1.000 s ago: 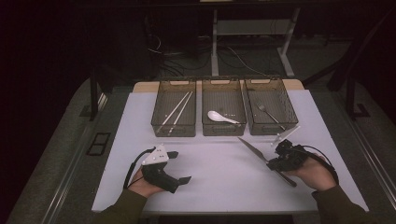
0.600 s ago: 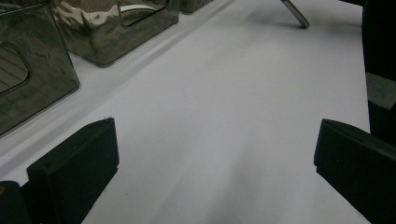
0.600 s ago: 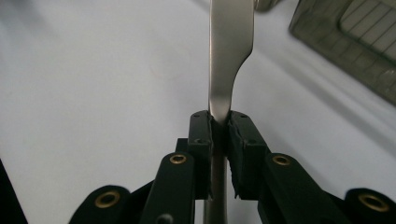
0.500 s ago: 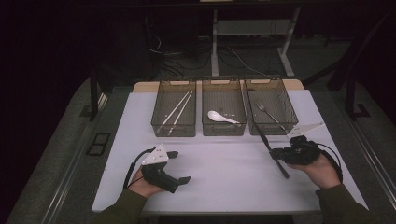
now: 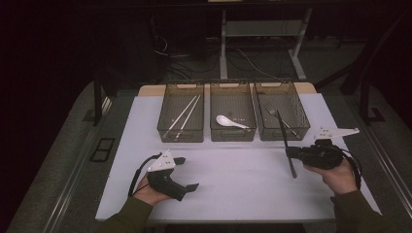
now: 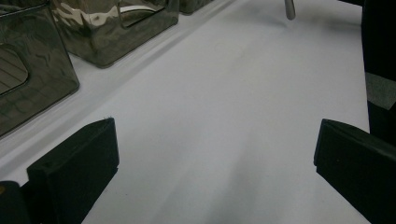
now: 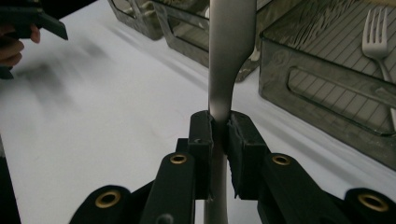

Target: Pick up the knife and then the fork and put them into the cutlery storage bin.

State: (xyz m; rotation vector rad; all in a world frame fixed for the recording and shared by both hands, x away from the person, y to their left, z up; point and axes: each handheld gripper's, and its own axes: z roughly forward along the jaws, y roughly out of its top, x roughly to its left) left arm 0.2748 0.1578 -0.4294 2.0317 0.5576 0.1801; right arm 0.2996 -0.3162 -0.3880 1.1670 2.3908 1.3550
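my right gripper [image 7: 219,135] pinches a metal utensil [image 7: 231,51] upright, to carry it to the fork bin [image 5: 296,109]; my left gripper [image 6: 215,163] rests wide open.

A white-topped table [image 5: 243,189] stands in a dim room, cables [image 5: 194,63] trailing on the dark floor [image 5: 58,97].

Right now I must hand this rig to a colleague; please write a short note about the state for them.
Right gripper: shut on a metal utensil, held clear of the table in front of the right basket.
Left gripper: open, holding nothing, low over the white table.
Baskets: chopsticks in the left one, white spoon in the middle, fork in the right.
Done: utensil picked up.
Left: probably place it in a basket, likely the right one; its working end is not visible, so check first.
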